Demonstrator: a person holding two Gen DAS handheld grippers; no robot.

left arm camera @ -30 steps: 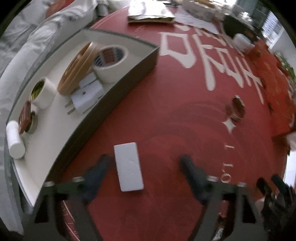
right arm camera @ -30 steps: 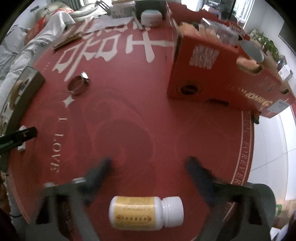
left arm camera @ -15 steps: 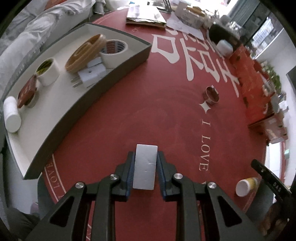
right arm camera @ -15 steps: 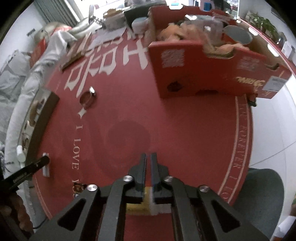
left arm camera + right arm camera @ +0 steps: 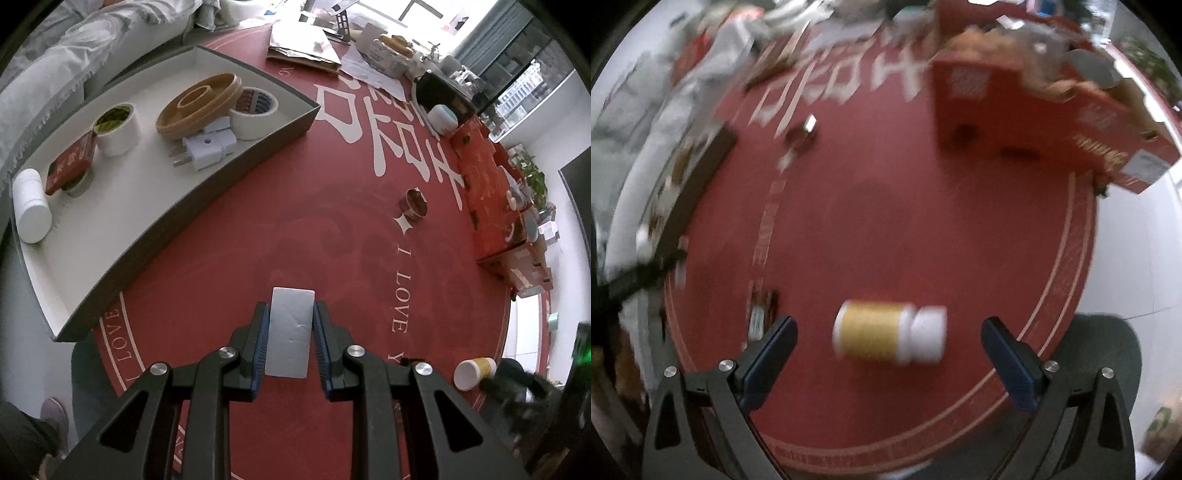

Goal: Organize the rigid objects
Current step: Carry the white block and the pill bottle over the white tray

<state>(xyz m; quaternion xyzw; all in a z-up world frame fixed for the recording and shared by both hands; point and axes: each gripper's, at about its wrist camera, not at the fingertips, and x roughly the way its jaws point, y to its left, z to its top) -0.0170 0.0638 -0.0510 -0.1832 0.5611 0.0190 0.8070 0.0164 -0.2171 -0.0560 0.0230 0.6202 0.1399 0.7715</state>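
My left gripper [image 5: 290,325] is shut on a flat white rectangular block [image 5: 291,332] and holds it above the red round table [image 5: 295,206]. The grey-walled tray [image 5: 229,166] lies up and to the left, holding tape rolls, a white plug, a tan ring, a red box and a white bottle. My right gripper [image 5: 888,328] is open. A white pill bottle with a yellow label [image 5: 890,336] lies on its side on the table between its fingers, not touched; it also shows in the left wrist view [image 5: 474,373]. The right wrist view is blurred.
A small metal ring-shaped object [image 5: 415,203] sits mid-table. A long red carton [image 5: 1034,122] stands at the table's right side. Papers and boxes [image 5: 306,48] crowd the far edge. A dark chair seat [image 5: 1104,354] is beyond the near-right edge.
My left gripper closed on the white block and lifted it. My right gripper, open a second ago, was shut over the bottle half a second ago and is open again, with the bottle between its fingers.
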